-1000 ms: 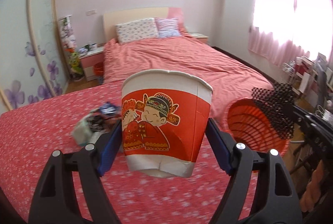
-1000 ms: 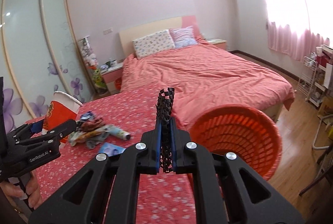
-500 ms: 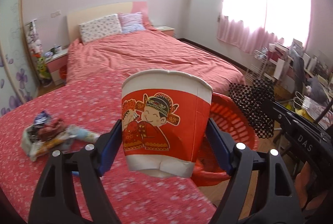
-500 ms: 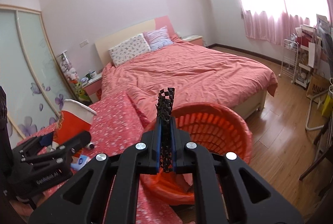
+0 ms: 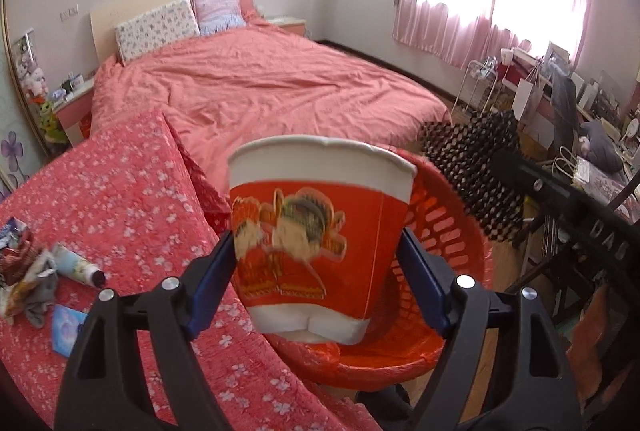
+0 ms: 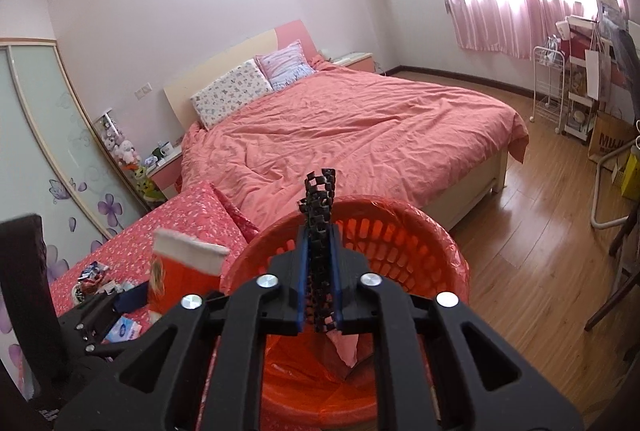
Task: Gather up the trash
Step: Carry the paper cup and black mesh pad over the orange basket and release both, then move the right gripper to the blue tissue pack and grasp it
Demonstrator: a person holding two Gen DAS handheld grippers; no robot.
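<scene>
A red and white paper cup [image 5: 320,251] with a cartoon print stands upright between the blue pads of my left gripper [image 5: 316,255]. Its jaws are opening and the cup is blurred, slipping loose, with a thin gap at the right pad. The cup hangs at the near left rim of the orange basket [image 5: 448,315], which has an orange bag as a liner. My right gripper [image 6: 319,255] has its jaws starting to open, and the pads still flank a black mesh piece [image 6: 318,215] upright over the basket [image 6: 408,231]. The cup [image 6: 180,271] shows left of that rim.
The table's red flowered cloth [image 5: 120,191] carries a pile of wrappers [image 5: 24,267], a tube [image 5: 78,269] and a blue packet [image 5: 64,327] at the left. A bed with a pink cover [image 6: 360,135] lies behind. Chairs, a rack and bags crowd the right wall [image 6: 580,103].
Both views have swung right and down, from the wrapper pile to the basket. The cup has gone from sharp to blurred and its print has shifted. The right pads stand slightly wider around the mesh.
</scene>
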